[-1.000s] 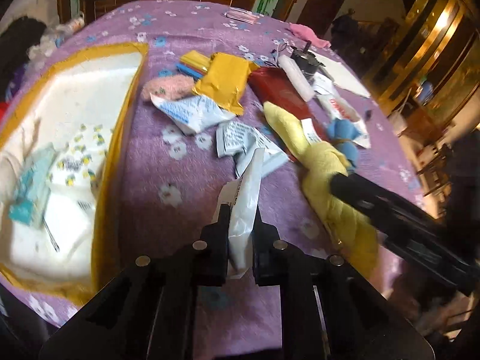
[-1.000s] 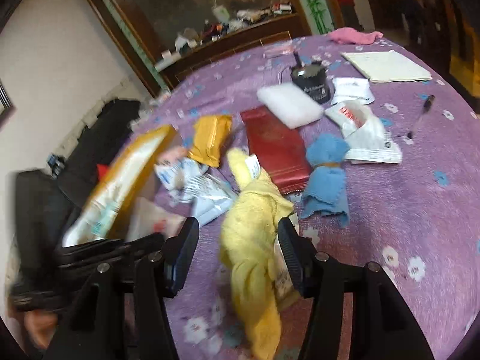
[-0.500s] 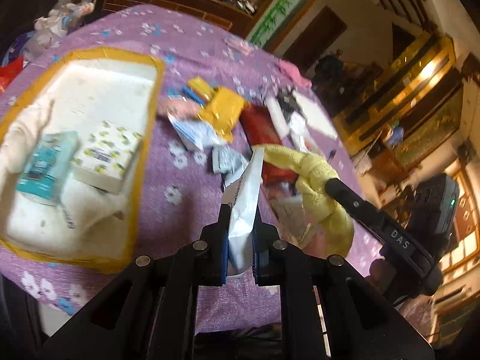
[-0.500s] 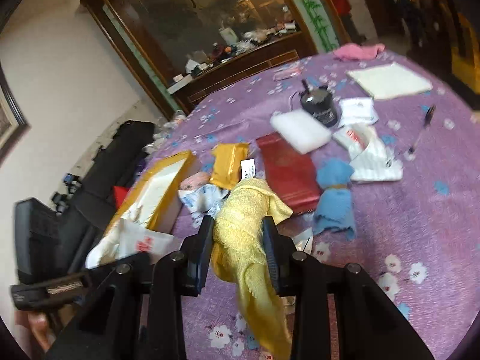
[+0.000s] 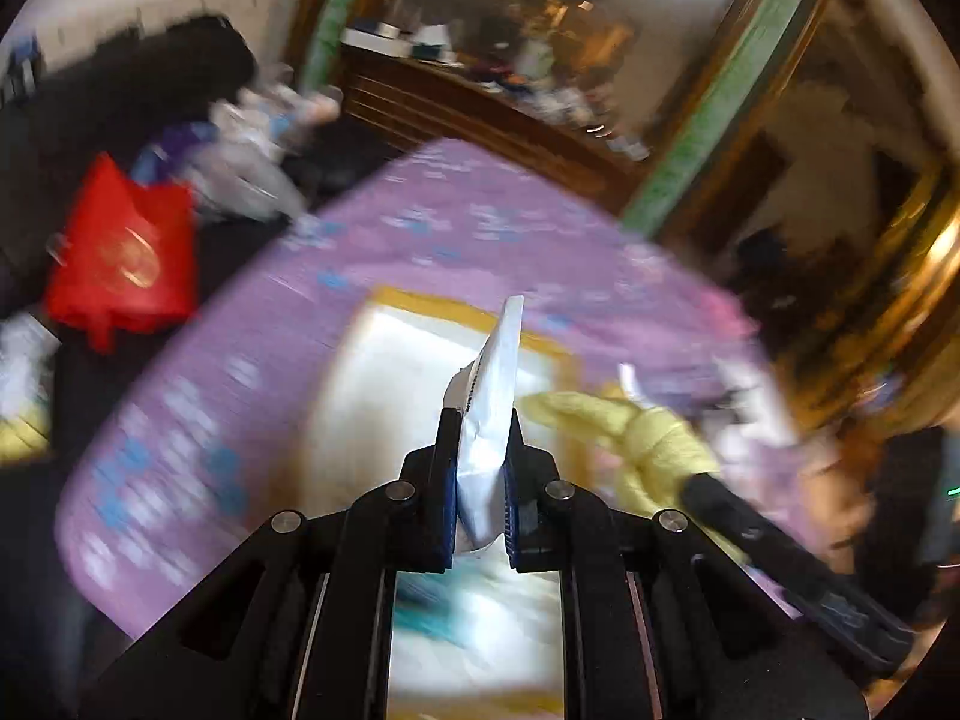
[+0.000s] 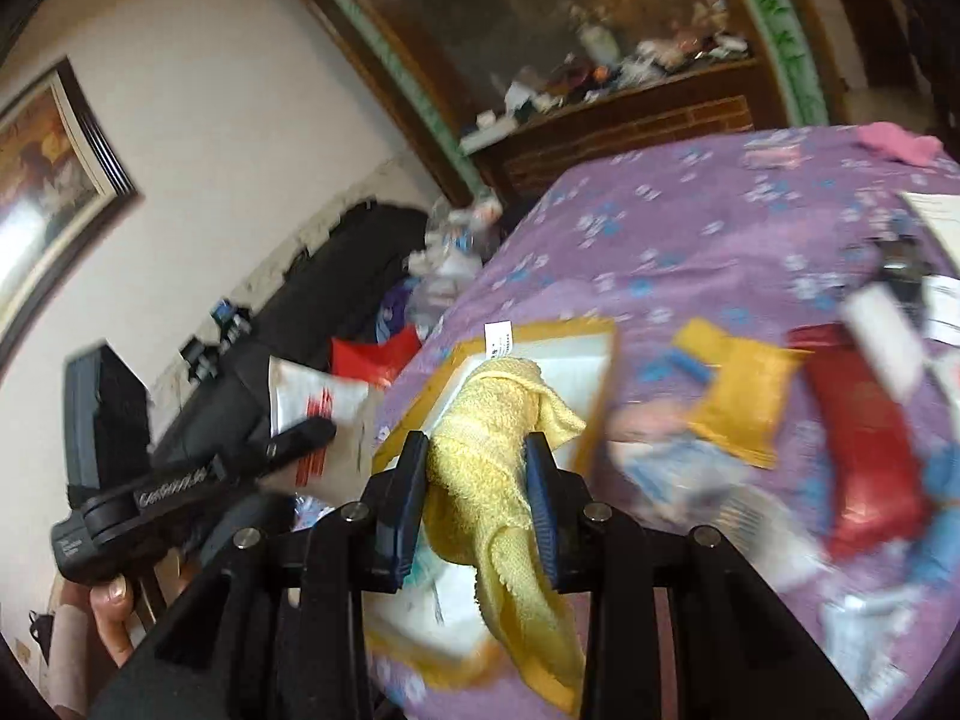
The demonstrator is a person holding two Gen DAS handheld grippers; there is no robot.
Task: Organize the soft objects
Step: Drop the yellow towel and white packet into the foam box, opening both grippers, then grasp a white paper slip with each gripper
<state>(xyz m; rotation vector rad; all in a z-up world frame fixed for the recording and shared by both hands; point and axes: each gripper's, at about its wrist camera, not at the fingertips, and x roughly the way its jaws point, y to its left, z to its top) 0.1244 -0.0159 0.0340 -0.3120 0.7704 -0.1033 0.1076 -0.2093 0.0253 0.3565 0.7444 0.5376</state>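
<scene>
My left gripper is shut on a white soft packet and holds it above the yellow-rimmed white tray. My right gripper is shut on a yellow towel that hangs down between its fingers, over the same tray. The yellow towel also shows in the left wrist view, to the right of the packet. The left gripper with its packet shows in the right wrist view, at the left. Both views are blurred by motion.
The purple flowered tablecloth carries a yellow pouch, a red pouch, a blue cloth and a pink cloth. A red bag and black bags lie beyond the table's left edge.
Both grippers have lifted off the table and swung left toward the tray. The right gripper closed on the yellow towel and raised it. The left still holds the white packet.
</scene>
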